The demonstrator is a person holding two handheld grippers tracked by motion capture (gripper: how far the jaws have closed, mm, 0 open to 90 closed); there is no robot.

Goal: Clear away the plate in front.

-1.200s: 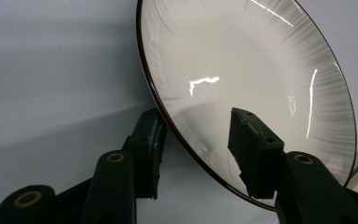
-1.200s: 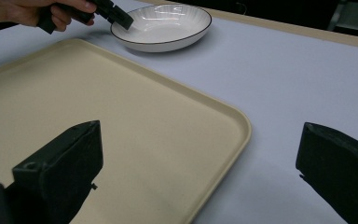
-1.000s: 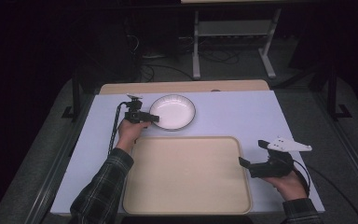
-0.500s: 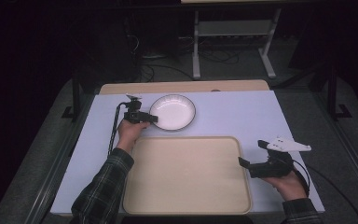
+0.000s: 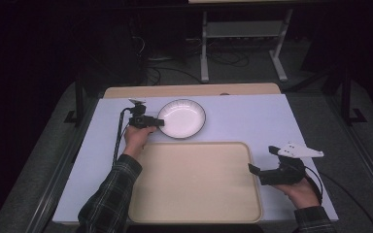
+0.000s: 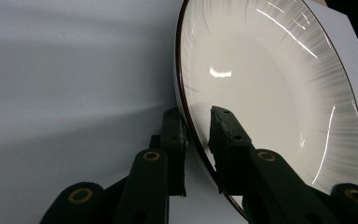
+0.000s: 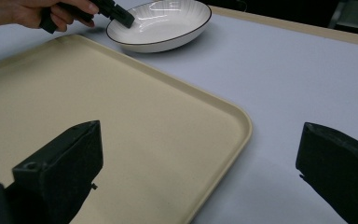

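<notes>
A white plate (image 5: pixel 182 118) with a thin dark rim sits at the back middle of the table. My left gripper (image 5: pixel 158 122) is at its left edge. In the left gripper view its jaws (image 6: pixel 196 112) straddle the plate's (image 6: pixel 270 93) rim, one outside and one inside; they have just been closing and now press on it. My right gripper (image 5: pixel 261 159) hovers at the right edge of the beige tray (image 5: pixel 194 194), open with nothing between its jaws (image 7: pixel 200 135). The right gripper view has the tray (image 7: pixel 98 93), the plate (image 7: pixel 163 21) and the left gripper (image 7: pixel 121 16) farther off.
The tray lies bare at the front middle of the pale table (image 5: pixel 252 121). A wooden strip (image 5: pixel 189 90) runs along the table's back edge. Beyond it, a metal stand (image 5: pixel 243 43) and cables are on the dark floor.
None of the hands has shifted. The left gripper stays at the plate's left rim and the right gripper stays at the tray's right edge.
</notes>
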